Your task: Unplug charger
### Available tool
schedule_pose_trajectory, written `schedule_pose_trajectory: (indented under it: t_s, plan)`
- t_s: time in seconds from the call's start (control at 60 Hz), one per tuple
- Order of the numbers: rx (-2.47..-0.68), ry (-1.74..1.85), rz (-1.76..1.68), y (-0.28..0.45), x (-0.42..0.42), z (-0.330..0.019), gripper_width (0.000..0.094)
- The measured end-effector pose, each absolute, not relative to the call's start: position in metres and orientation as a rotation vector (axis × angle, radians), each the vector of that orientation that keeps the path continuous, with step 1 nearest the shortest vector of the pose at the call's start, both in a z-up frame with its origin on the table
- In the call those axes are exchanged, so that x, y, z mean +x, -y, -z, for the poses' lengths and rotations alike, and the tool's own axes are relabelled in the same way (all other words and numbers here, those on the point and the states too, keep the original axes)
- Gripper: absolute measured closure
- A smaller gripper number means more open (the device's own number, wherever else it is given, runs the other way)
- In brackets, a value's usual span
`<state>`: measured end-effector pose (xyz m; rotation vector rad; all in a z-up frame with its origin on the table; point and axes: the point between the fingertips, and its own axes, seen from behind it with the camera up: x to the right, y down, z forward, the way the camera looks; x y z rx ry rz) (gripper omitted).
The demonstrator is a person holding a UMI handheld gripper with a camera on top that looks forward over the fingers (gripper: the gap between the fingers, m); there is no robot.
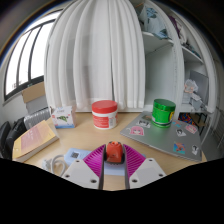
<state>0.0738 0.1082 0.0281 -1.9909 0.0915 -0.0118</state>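
The tool (114,170) grips a small red-orange charger (115,152) between its pink pads (95,157), above the tabletop (110,137) near a red-lidded jar (104,113).

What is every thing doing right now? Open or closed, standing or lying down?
gripper: fingers close about the red object, contact unclear
red object: between the pink pads
red-lidded jar: upright, lid on
green container: upright, lid on
laptop: closed, flat, covered in stickers
book: closed, lying flat
white cable: lying loose on the table
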Motion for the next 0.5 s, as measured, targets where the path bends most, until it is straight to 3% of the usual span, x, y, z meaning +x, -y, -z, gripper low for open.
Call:
schedule_pose_trajectory:
  t_s: [0.133,0.283,0.433,0.5]
  plan:
    - [-1.987,-0.095,-0.053,-0.109,0.072,-0.03,0.0804]
    - [-1.952,-0.068,-0.049,-0.11,0.071,-0.04,0.0827]
    - [-1.645,-0.042,-0.034,-0.071,0.075,-0.185,0.0828]
    - [-1.618,-0.035,-0.039,-0.056,0.084,-0.209,0.0828]
